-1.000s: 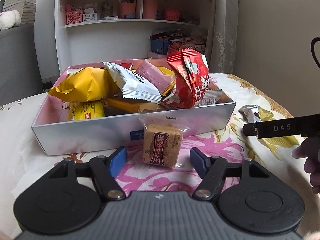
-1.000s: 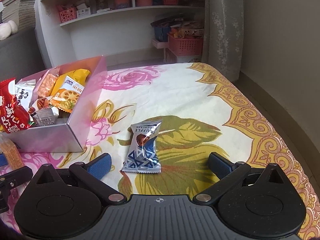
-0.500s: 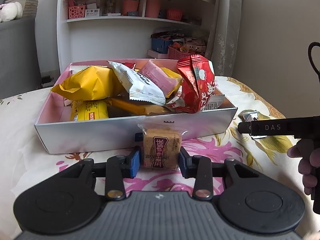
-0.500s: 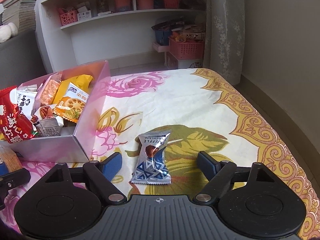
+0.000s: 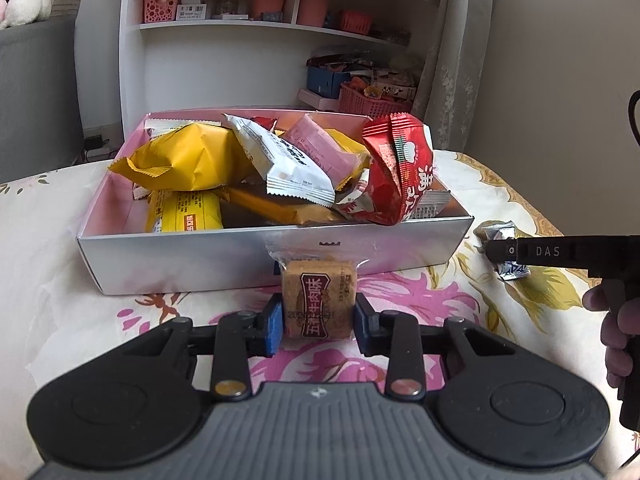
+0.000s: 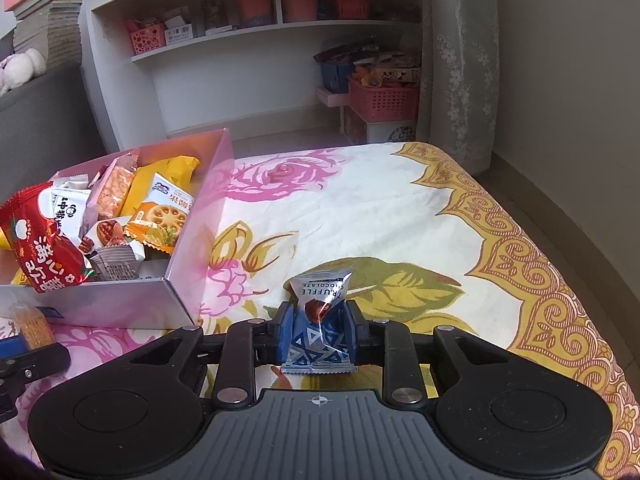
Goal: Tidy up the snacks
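My left gripper [image 5: 318, 320] is shut on a brown square snack in clear wrap [image 5: 318, 304], just in front of the silver box [image 5: 200, 260] full of snack packets. My right gripper [image 6: 320, 334] is shut on a blue and silver truffle chocolate packet [image 6: 320, 312] on the flowered sheet, to the right of the box [image 6: 120, 300]. In the left wrist view the right gripper's finger [image 5: 552, 250] shows over the chocolate packet [image 5: 500, 236]. The brown snack also shows at the left edge of the right wrist view [image 6: 34, 322].
The box holds yellow [image 5: 188, 156], white [image 5: 288, 160], pink [image 5: 320, 148] and red [image 5: 400, 168] packets piled above its rim. A white shelf unit [image 5: 260, 40] and pink baskets [image 6: 384, 100] stand beyond the bed. The bed's edge runs along the right [image 6: 560, 280].
Both grippers went from open to shut: the left closed on the brown snack, the right moved forward and closed on the chocolate packet.
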Motion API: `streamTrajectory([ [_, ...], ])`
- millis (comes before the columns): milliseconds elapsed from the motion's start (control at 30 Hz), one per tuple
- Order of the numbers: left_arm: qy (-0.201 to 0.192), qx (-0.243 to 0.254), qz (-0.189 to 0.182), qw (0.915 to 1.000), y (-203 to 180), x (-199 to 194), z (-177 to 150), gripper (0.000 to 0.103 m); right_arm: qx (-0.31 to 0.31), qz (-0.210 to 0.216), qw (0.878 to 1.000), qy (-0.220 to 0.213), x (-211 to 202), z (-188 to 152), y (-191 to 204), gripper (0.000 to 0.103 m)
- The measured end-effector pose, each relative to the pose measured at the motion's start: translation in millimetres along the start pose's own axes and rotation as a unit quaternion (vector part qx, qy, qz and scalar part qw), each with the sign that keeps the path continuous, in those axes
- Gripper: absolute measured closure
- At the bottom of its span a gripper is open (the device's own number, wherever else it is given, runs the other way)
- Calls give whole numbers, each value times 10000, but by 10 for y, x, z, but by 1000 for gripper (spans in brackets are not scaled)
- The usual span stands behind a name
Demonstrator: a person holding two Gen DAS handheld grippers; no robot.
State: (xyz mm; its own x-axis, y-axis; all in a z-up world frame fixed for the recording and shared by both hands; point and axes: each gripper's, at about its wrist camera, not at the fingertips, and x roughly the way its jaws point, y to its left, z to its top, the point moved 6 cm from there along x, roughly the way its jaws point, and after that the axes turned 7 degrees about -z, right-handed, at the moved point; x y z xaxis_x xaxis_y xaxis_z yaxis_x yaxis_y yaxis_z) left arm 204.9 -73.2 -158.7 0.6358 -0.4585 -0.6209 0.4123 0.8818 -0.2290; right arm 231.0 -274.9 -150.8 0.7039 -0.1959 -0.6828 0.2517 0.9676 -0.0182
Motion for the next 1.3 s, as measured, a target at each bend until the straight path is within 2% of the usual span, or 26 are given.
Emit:
streamTrajectory([
  [600, 531, -119, 96, 9985, 17, -79, 0, 71, 165, 465, 9984, 271, -190, 30, 50, 79],
  [900, 720, -319, 65, 9969, 33, -144, 33, 71, 210, 943, 9940, 519, -330, 12, 197, 79],
  [1300, 850, -781, -4, 9933, 195, -308, 109, 71, 400, 1387, 9824, 1184, -530, -75, 468, 79],
])
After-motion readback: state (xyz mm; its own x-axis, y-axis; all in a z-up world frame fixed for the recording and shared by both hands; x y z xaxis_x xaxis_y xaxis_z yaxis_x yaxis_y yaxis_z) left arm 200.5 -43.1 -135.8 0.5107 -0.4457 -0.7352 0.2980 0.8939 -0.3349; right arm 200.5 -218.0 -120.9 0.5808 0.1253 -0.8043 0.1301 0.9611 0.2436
